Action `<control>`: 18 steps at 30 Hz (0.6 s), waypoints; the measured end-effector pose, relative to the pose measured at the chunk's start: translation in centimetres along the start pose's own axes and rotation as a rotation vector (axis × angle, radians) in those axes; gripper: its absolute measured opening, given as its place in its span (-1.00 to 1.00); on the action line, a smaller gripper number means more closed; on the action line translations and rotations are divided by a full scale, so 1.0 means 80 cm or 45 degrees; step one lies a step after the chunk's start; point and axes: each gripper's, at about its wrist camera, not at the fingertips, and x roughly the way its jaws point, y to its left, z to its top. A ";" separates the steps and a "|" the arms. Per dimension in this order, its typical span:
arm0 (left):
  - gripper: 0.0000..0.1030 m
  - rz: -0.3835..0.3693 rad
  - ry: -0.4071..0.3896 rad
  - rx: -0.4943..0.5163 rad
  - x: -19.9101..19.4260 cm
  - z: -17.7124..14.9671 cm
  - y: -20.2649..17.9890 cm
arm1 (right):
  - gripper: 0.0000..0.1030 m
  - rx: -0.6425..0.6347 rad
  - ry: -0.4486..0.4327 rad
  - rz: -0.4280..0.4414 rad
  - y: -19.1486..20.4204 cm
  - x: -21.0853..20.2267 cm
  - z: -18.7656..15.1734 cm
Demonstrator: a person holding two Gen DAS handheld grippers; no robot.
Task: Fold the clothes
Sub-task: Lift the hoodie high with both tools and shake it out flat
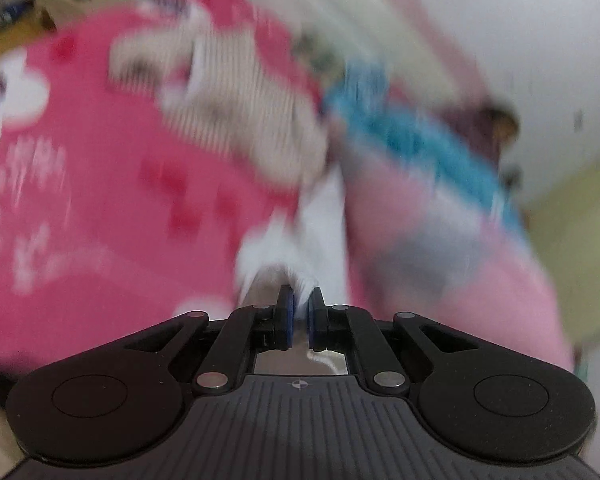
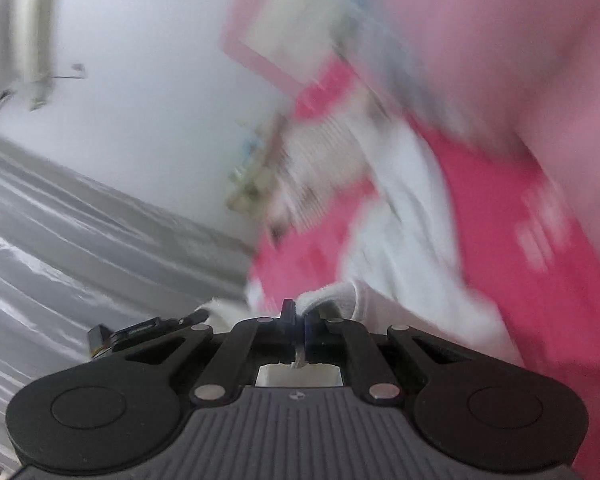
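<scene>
A bright pink garment (image 1: 100, 184) with white print, a striped cream patch and a blue band hangs lifted in the air, blurred by motion. My left gripper (image 1: 300, 300) is shut on its white trim edge. In the right wrist view the same pink garment (image 2: 496, 216) with a white cuff or trim fills the right side. My right gripper (image 2: 299, 312) is shut on that white trim. Both views are blurred.
A white wall (image 2: 148, 80) and a grey shiny sheet-covered surface (image 2: 60, 240) lie to the left in the right wrist view. A pale wall unit (image 2: 32, 32) hangs at upper left. A yellowish surface (image 1: 572, 240) shows at the right in the left wrist view.
</scene>
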 end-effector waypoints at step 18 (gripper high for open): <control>-0.91 -0.259 -1.201 0.228 -0.336 0.176 -0.295 | -0.90 -0.779 -0.772 0.501 0.379 -0.140 0.211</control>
